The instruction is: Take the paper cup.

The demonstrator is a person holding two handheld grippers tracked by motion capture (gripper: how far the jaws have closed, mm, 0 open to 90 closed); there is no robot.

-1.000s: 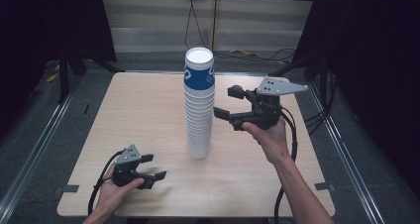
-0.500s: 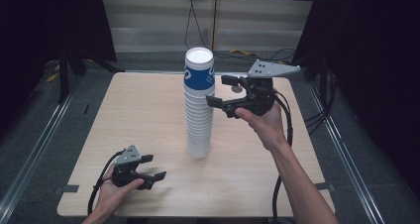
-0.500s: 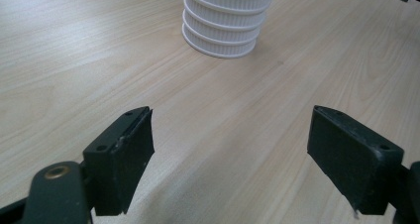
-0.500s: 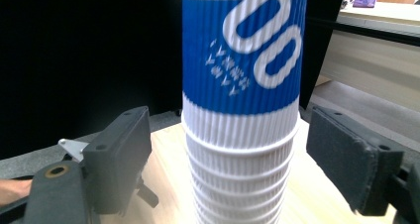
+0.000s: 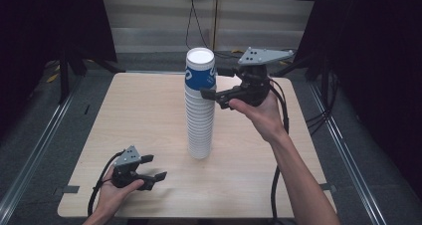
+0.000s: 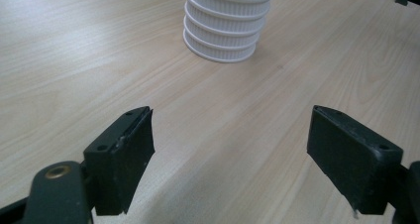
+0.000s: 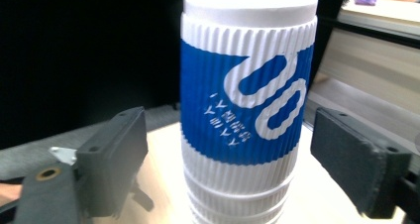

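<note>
Dark curtains ring the pale wooden surface (image 5: 149,110), and a tall stack of ribbed white paper cups (image 5: 200,120) stands upright near its middle, capped by a blue-printed top cup (image 7: 247,100).

I judge the step in hand to be lifting that top cup off the stack. My right gripper (image 5: 211,83) is raised level with it, and its fingers (image 7: 114,159) have just been opening; they now stand wide apart with the cup between them, neither pad touching it. My left gripper (image 5: 152,168) rests low on the near left of the surface, well apart from the stack's base, its fingers (image 6: 121,154) spread with nothing between them.

Next, I think, the right fingers must slide further in around the blue band, close gently so the ribbed wall does not crush, and pull straight up. A sideways tug could topple the tall stack; the left gripper may need to steady the lower cups.

Room is generous: bare wood on every side of the stack, edges well away, open air above.
</note>
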